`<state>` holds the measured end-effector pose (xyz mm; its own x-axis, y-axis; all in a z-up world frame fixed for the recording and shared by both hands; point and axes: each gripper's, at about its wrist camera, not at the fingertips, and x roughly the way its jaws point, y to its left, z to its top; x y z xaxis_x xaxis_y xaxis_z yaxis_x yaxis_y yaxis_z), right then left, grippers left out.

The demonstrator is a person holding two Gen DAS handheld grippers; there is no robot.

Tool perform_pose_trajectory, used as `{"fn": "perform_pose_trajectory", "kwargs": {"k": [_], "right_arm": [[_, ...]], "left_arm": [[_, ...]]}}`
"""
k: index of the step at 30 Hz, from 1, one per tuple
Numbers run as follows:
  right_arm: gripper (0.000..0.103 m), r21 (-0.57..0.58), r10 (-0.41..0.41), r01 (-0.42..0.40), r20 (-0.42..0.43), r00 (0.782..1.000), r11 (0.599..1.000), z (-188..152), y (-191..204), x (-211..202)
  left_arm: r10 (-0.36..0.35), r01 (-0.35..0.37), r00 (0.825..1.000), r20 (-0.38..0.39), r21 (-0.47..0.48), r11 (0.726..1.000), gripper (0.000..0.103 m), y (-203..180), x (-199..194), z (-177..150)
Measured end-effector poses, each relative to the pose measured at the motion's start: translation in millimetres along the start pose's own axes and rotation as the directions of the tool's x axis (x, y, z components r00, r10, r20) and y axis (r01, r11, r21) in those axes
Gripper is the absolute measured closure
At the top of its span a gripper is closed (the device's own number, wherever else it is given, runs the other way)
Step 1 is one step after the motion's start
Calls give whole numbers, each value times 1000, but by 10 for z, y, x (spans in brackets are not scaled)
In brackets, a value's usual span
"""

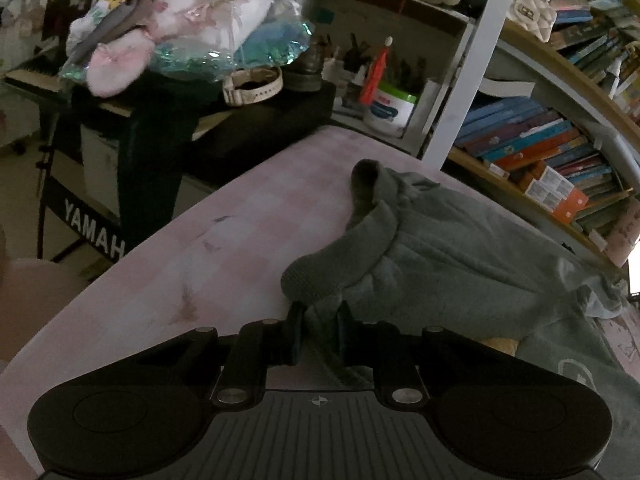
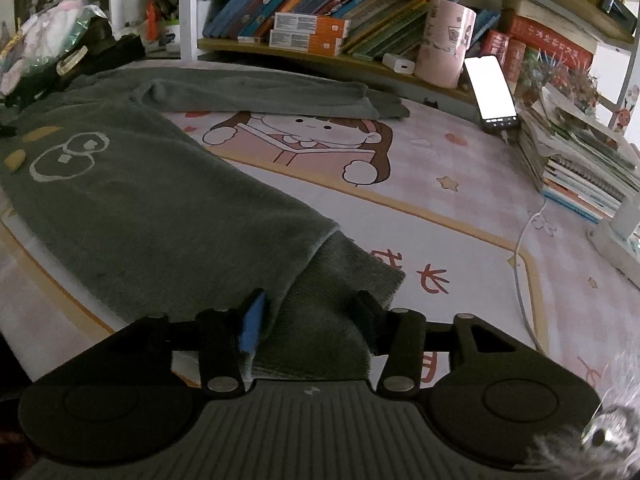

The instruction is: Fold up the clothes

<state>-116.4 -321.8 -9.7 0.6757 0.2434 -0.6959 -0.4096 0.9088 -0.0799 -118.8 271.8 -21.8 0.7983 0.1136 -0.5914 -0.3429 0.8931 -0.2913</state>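
my left gripper: jaws pinched together on a fold of the grey sweater, fabric bunched between the two black fingers. a ribbed cuff curls over just beyond the fingertips, and the rest of that sleeve runs up and away from them to a dark rounded end. the sweater's body spreads off to the right of this view, with a pale outline print near the lower right edge

my right gripper: jaws standing apart, one finger with a blue pad on the left side, the other plain black. the ribbed hem of the sweater lies between them; the pads do not press on it as far as i can see

where the garment is: flat on the pink surface, which carries a cartoon of a girl reading and orange characters near my right fingers. from the right view the body runs diagonally up to the left, with a white ring print and small yellow patches on it. one long sleeve lies stretched across the far side, just above the cartoon

around the edges: a lit phone propped against the bookshelf, a pink cup beside it, a stack of books at right, a white cable trailing over the surface. left view shows a heap of pink and white soft things on a dark keyboard stand, and a white tub with a green lid at the far end
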Motion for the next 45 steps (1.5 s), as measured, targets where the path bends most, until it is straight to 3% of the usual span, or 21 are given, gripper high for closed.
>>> {"fn": "perform_pose_trajectory", "kwargs": {"k": [3, 9, 15, 25, 28, 31, 34, 35, 37, 45], "right_arm": [[51, 16, -9, 9, 3, 1000, 1000, -4, -75, 25], [51, 36, -104, 104, 13, 994, 994, 49, -258, 121], [51, 46, -115, 114, 27, 993, 992, 66, -276, 182], [50, 63, -122, 120, 27, 992, 991, 53, -253, 160], [49, 57, -124, 123, 27, 992, 991, 47, -230, 149], [46, 56, -120, 119, 31, 992, 991, 36, -211, 123], [34, 60, -111, 108, 40, 993, 992, 23, -198, 91], [31, 61, -106, 103, 47, 993, 993, 25, -184, 72], [30, 62, -95, 91, 62, 994, 994, 29, -157, 35], [21, 24, -72, 70, 109, 991, 997, 97, 4, -65]], "left_arm": [[7, -7, 1000, -1, 19, 1000, 87, -65, -38, -25], [-15, 15, 1000, -5, 90, 996, 86, -247, -113, -110], [-37, 38, 999, -8, 50, 998, 86, -161, -86, -118], [-23, 23, 1000, 7, 97, 995, 79, -214, -111, -171], [-23, 21, 1000, 19, 91, 996, 71, -208, -123, -193], [7, -11, 999, 40, 103, 995, 49, -237, -170, -206], [34, -43, 996, 79, 122, 992, 36, -279, -274, -198], [39, -51, 995, 92, 126, 991, 27, -291, -314, -189], [41, -57, 992, 122, 135, 989, 18, -329, -397, -167], [-4, -39, 982, 190, 224, 974, 3, -613, -588, -155]]}}
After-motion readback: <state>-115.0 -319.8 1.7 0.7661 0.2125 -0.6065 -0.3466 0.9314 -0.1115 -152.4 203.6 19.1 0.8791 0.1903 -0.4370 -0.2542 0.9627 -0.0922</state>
